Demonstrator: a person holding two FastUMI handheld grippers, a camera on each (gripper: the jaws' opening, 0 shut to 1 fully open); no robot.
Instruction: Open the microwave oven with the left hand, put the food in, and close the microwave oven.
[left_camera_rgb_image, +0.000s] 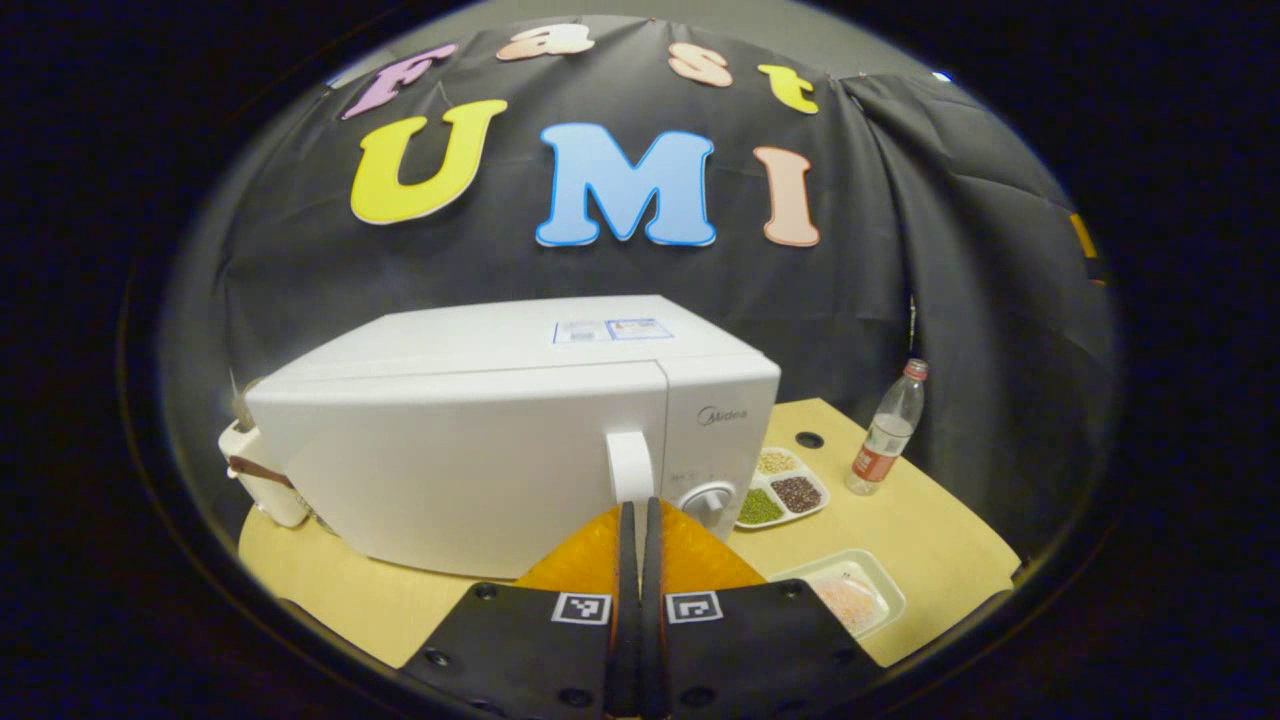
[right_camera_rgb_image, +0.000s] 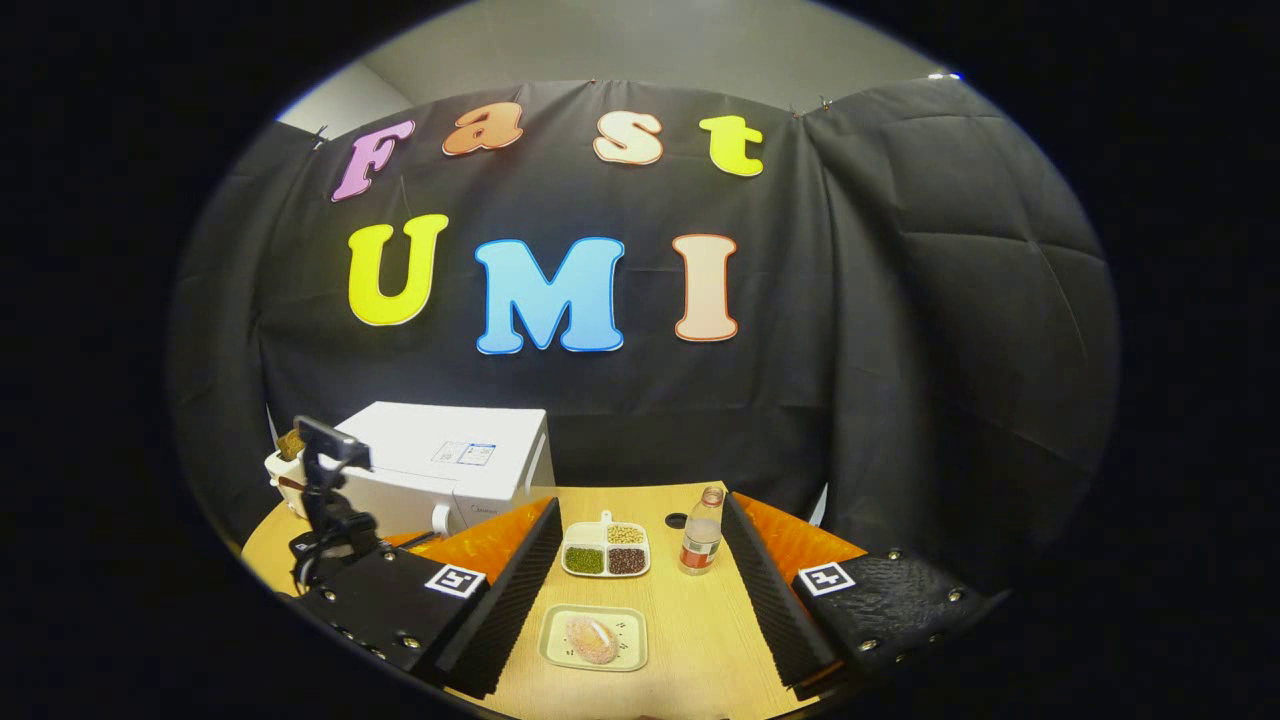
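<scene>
The white microwave (left_camera_rgb_image: 480, 450) stands on the round wooden table (left_camera_rgb_image: 930, 520) with its door closed. My left gripper (left_camera_rgb_image: 637, 508) is shut with nothing between its fingers, its tips just below the door's white handle (left_camera_rgb_image: 630, 466). The food is a pinkish piece on a pale rectangular tray (left_camera_rgb_image: 850, 592), at the table's front right. In the right gripper view that tray (right_camera_rgb_image: 593, 637) lies low between the fingers of my open right gripper (right_camera_rgb_image: 640, 505), some way ahead of them. There the microwave (right_camera_rgb_image: 440, 460) sits far left, with the left gripper's body (right_camera_rgb_image: 330, 520) in front of it.
A divided dish of beans and grains (right_camera_rgb_image: 605, 550) lies beyond the food tray, and a clear plastic bottle (right_camera_rgb_image: 700, 532) stands to its right. A white appliance (left_camera_rgb_image: 262, 475) sits left of the microwave. The table edge curves close around the front.
</scene>
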